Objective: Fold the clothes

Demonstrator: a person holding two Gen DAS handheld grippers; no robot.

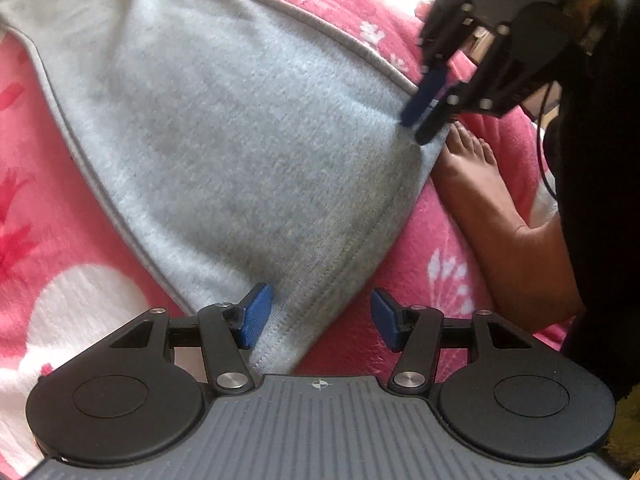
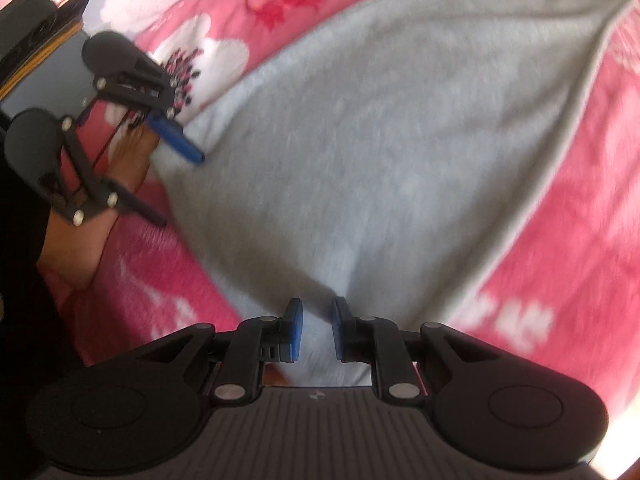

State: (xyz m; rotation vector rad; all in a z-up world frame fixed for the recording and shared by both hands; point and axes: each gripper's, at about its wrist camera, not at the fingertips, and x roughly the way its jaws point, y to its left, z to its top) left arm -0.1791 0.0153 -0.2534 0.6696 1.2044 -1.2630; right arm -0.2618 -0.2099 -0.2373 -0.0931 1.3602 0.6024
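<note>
On the pink floral blanket point(image 1: 72, 216): we see a grey fleece garment point(image 1: 240, 152) spread flat, its bound edges running away from us and a stitched hem at the near side.
Left of the garment's hem: our left gripper point(image 1: 320, 316) points steeply down with its blue pads point(image 1: 256, 316) spread; one pad rests on the cloth, the other stands over bare blanket, so nothing is pinched.
Middle of the garment: the knit looks thick, soft and light, so we judge that it will drape and sag when lifted, and cling a little to the fuzzy blanket.
Right end of the hem: our right gripper point(image 2: 316, 332) has its pads drawn close on a raised fold of the grey cloth and pinches it.
Beside that corner: a bare foot point(image 1: 472, 176) lies on the blanket, just beside the cloth.
Where to take hold: we would grip the stitched hem point(image 1: 340, 264) near each corner, since the doubled edge should slip less than the open middle.
Risk: a one-sided lift would likely skew the fold.
</note>
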